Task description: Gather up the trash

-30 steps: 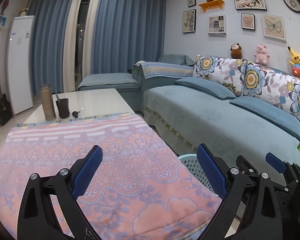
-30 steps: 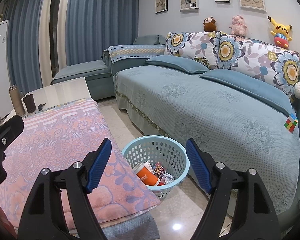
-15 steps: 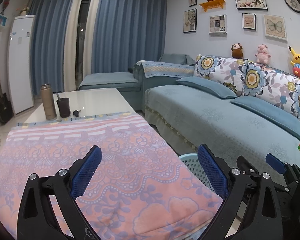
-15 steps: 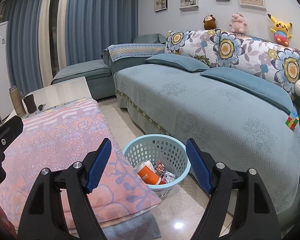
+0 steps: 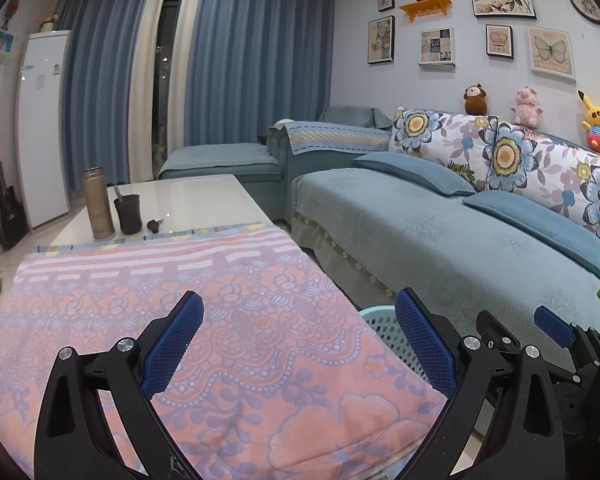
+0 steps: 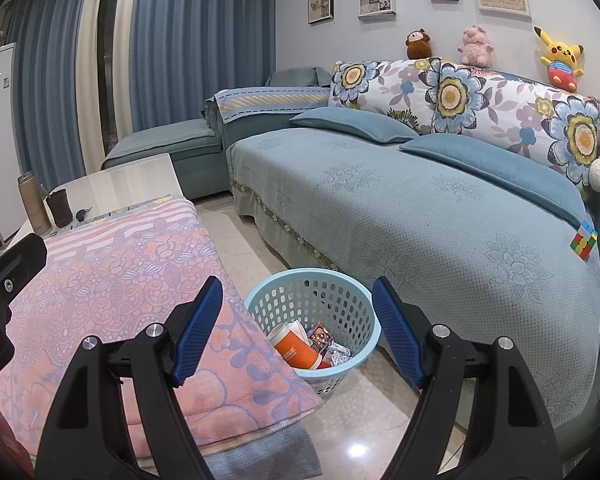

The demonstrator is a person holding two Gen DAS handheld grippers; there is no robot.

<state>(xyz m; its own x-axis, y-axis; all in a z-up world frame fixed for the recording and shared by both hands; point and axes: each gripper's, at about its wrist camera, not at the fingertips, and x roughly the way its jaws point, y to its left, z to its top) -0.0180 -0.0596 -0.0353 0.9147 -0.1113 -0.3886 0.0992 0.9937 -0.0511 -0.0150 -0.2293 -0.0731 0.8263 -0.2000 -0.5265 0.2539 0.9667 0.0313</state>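
Both the left gripper (image 5: 298, 340) and right gripper (image 6: 298, 328) are held spread, nothing pinched. Trash is seen inside the round light-blue plastic basket (image 6: 260, 300), on the floor by the pink flowered blanket's (image 6: 112, 276) corner. The basket could be knocked over by a careless swing.

basket (image 6: 312, 312) at lower centre of the right wrist frame, on the floor (image 6: 380, 420) between the cloth-covered surface (image 6: 112, 280) at left and the sofa (image 6: 420, 220) at right; cup (image 6: 296, 350) and wrappers (image 6: 326, 340) inside it.
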